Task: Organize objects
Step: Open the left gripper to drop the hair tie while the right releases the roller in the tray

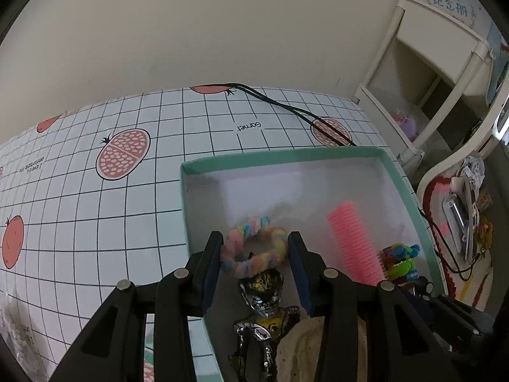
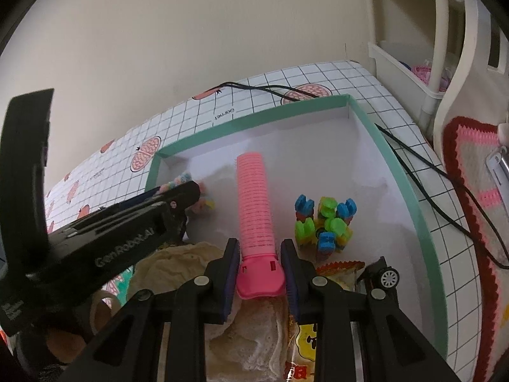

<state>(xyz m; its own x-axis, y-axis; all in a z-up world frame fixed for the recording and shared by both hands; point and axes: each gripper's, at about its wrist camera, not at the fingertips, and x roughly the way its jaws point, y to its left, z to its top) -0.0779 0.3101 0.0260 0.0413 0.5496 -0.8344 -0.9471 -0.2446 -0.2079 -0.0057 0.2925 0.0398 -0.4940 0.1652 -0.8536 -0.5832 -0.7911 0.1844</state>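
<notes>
The left gripper (image 1: 256, 254) hangs over the near left part of a shallow box (image 1: 397, 172) with a mint-green rim and a white floor. Its two black fingers, lined with blue pads (image 1: 211, 273), stand wide apart, and a fluffy pastel ring (image 1: 251, 253) fills the gap between them. The ring's left edge meets the left pad and its right edge sits just beside the right pad (whether it is being squeezed or only bracketed, I cannot tell). Directly below the ring, nearer the camera, lies a shiny black and silver toy figure (image 1: 265, 312) with yellow on its chest, and beside it to the right a piece of cream lace cloth (image 1: 299, 347).

The right gripper (image 2: 259, 265) is spread too, with its fingers on either side of the flat handle end of a pink hair roller (image 2: 254, 210). The roller's ribbed body runs straight ahead of the tips, across the box floor. A small gap shows on each side of the handle, so the pads look apart from it. To the right of the tips sits a cluster of blue and green plastic blocks (image 2: 324, 222), and further right a small wheel (image 2: 389, 277) of a toy car. Off to the left, the other tool's black body crosses the view, its tip at the pastel ring.

The box rests on a grid-patterned tablecloth (image 1: 95, 207) printed with pomegranates, and a black cable (image 1: 286, 106) trails past the far rim.
</notes>
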